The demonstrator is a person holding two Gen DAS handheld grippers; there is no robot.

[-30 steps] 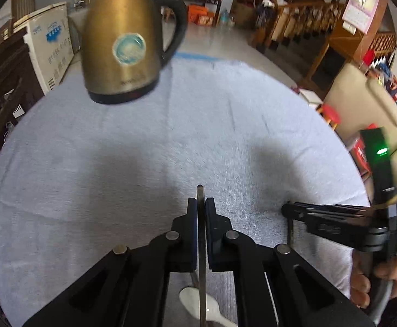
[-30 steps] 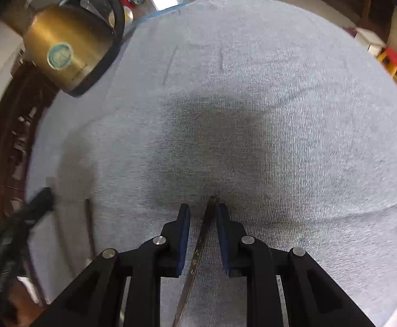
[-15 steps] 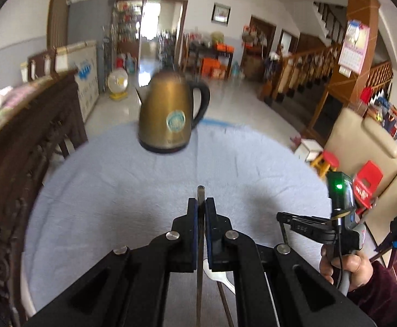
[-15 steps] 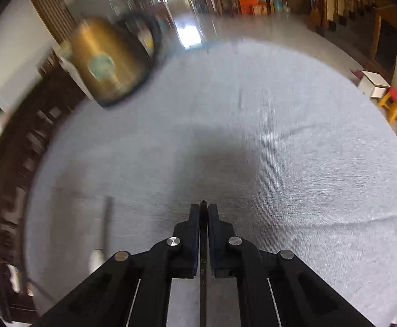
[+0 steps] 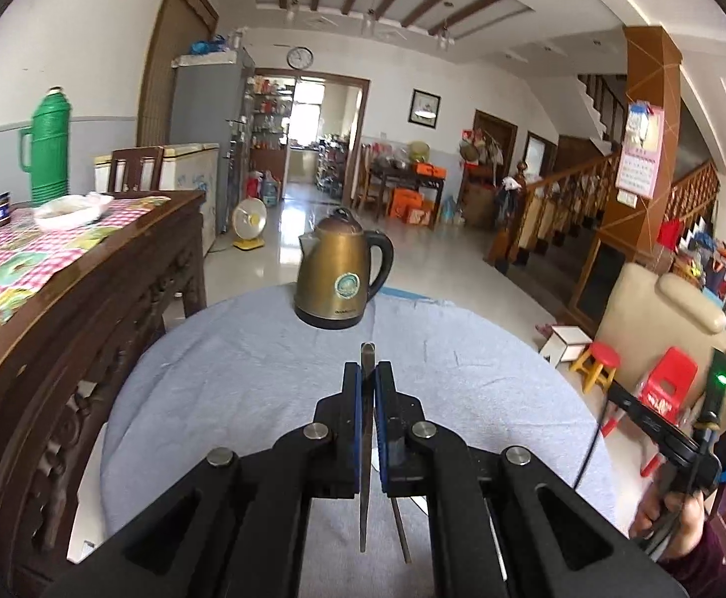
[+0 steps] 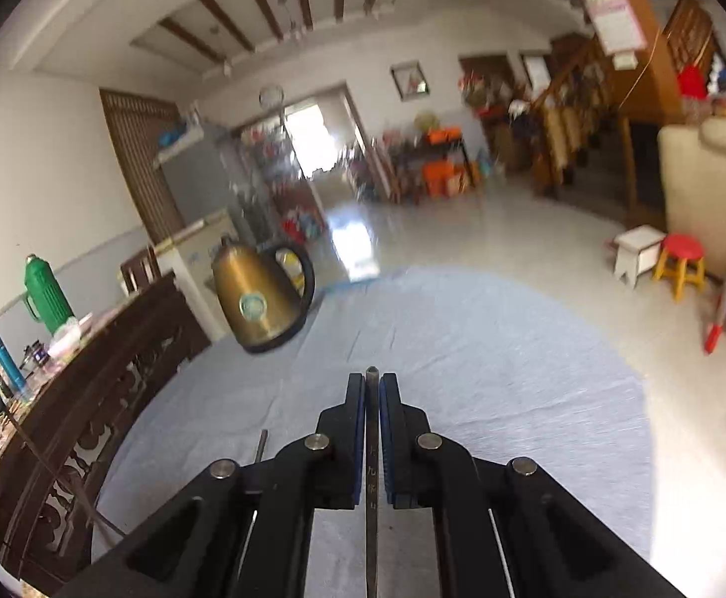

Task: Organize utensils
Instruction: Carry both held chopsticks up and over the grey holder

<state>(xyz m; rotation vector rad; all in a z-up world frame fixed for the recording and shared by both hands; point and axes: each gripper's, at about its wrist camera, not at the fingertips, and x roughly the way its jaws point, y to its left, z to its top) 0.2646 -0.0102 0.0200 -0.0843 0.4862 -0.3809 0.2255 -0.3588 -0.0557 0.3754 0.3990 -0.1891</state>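
My left gripper [image 5: 367,366] is shut on a thin metal utensil handle [image 5: 365,448], held above the round table covered in grey cloth [image 5: 243,373]. A second thin utensil [image 5: 398,528] lies on the cloth below it. My right gripper [image 6: 371,376] is shut on another metal utensil handle [image 6: 371,488] with engraved characters, also lifted over the cloth [image 6: 487,364]. The right gripper shows at the right edge of the left wrist view [image 5: 661,423], held in a hand. The working ends of both held utensils are hidden under the grippers.
A brass electric kettle [image 5: 340,274] stands at the far edge of the table; it also shows in the right wrist view [image 6: 258,294]. A dark carved wooden sideboard [image 5: 78,299] stands close on the left. Small stools [image 5: 599,364] and a red chair [image 5: 669,383] stand on the right.
Both grippers have risen and tilted up from looking down at the cloth, so the kettle now looks farther off and the room shows. The right gripper closed fully on its utensil.
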